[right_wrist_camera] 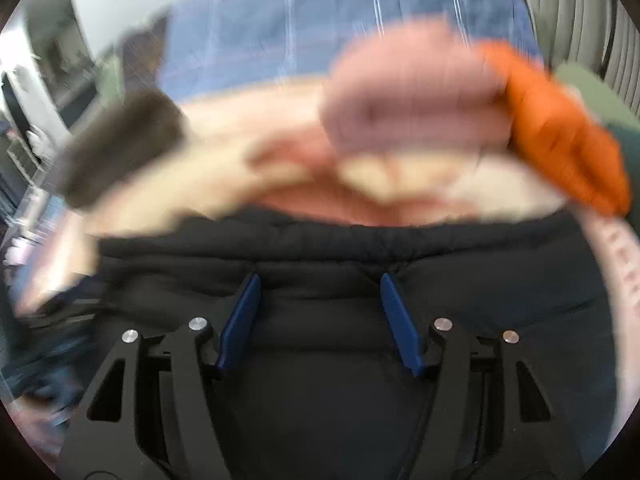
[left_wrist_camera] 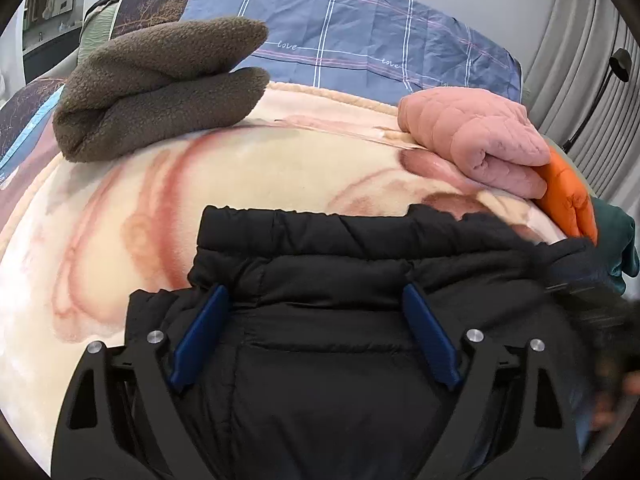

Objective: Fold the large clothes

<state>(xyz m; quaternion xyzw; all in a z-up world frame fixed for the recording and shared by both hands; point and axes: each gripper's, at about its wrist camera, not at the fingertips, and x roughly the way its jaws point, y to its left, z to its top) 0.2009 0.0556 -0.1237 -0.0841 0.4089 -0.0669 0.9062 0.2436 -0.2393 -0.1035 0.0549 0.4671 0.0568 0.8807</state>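
One black puffer jacket [left_wrist_camera: 320, 264] under both tools, left [left_wrist_camera: 316, 292] & right [right_wrist_camera: 318, 280], each spread wide; 3 folded garments behind: brown [left_wrist_camera: 156, 88], pink [left_wrist_camera: 472, 140], orange [left_wrist_camera: 568, 196].

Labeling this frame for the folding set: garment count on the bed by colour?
Black padded garment, under both claws: 1
Brown fleece, folded: 1
Pink quilted, folded: 1
Orange padded, beside the pink one: 1
Dark teal, only an edge visible: 1
Total: 5
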